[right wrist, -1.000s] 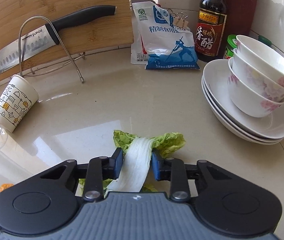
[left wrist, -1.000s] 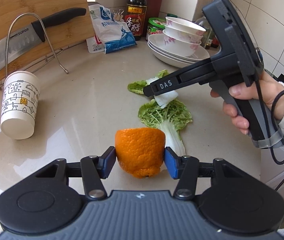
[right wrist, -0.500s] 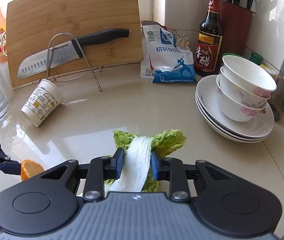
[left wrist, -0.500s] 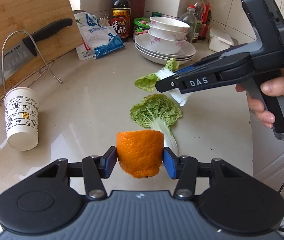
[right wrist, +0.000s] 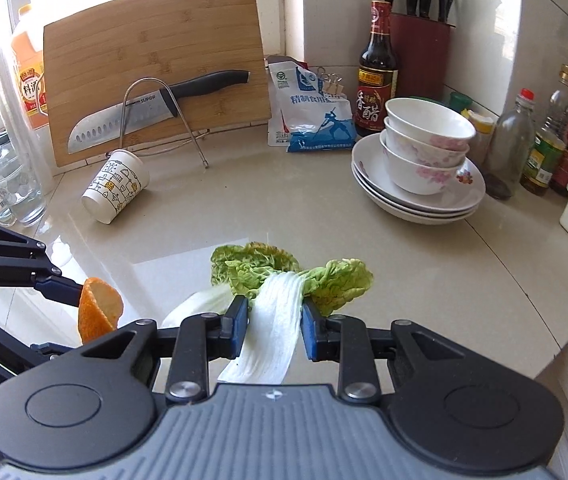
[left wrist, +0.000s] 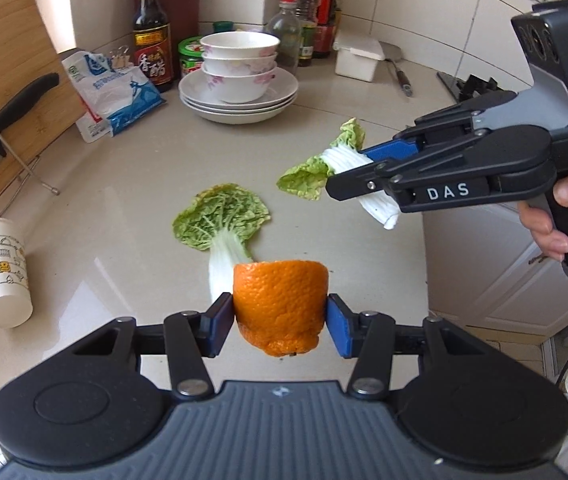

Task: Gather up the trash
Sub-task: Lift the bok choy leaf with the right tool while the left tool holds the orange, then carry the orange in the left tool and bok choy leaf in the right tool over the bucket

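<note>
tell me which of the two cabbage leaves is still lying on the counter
The flatter cabbage leaf just beyond the orange peel lies spread on the counter; the other leaf is pinched by its white stalk in the right gripper, off the surface.

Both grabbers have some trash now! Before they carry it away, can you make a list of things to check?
1. Left gripper fingers squeeze the orange peel on both sides: ok.
2. Right gripper fingers pinch the cabbage leaf by its white stalk: ok.
3. Both pieces lifted off the counter: ok.
4. All trash collected: not ok, a second cabbage leaf and a tipped paper cup lie there.
5. Trash bin location: cannot tell, none in view.
</note>
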Demonstrator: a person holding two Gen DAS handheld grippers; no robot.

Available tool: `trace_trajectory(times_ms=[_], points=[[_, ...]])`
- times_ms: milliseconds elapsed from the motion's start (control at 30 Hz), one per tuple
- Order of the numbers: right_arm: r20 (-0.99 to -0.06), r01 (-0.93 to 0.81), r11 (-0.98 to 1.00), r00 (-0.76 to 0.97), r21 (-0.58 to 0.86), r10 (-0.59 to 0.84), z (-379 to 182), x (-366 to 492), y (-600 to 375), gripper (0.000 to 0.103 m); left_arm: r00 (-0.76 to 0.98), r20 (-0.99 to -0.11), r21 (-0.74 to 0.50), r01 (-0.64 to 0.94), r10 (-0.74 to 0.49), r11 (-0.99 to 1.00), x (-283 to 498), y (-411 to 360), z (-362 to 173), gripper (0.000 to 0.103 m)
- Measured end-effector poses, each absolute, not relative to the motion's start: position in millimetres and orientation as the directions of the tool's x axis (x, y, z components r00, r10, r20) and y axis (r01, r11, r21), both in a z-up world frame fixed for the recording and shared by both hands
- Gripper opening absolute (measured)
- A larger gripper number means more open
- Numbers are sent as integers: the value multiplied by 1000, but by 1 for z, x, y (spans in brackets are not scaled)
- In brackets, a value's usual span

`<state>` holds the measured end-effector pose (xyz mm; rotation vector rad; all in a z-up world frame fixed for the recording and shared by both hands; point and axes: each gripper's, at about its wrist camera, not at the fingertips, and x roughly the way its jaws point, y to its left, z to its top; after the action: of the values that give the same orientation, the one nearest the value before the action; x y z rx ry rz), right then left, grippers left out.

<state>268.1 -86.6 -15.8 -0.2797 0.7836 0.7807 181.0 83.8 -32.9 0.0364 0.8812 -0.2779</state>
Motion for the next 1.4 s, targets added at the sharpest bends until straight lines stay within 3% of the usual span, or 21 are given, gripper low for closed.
trace_trajectory(times_ms=[467,767,1100,1167,1200,1300,1400], points=[[-752,-514,857,559,18,351,-30,201,-193,32,525,-751,-112,496,-400,861,171,-2,-26,49],[-828,-362,932,518,15,214,-92,188,-255,33,468,-752,-129,585,-464,800,175,-44,-34,49],[-877,-301,953,449,34,173,-157,205,-271,34,427,-771,-149,601,-473,785,173,-61,-43,49],[-885,-297,955,439,21,156,-166,210,-272,40,427,-773,-146,600,-469,787,173,-62,-43,49],[-890,-295,955,432,15,147,-170,212,-272,50,427,-775,-144,599,-466,788,173,-62,-43,49],[-895,-293,956,423,16,145,-177,215,-274,66,427,-779,-141,593,-458,792,174,-62,-44,49],[-894,-285,959,425,16,142,-178,215,-275,70,427,-784,-135,591,-450,795,176,-65,-46,49]])
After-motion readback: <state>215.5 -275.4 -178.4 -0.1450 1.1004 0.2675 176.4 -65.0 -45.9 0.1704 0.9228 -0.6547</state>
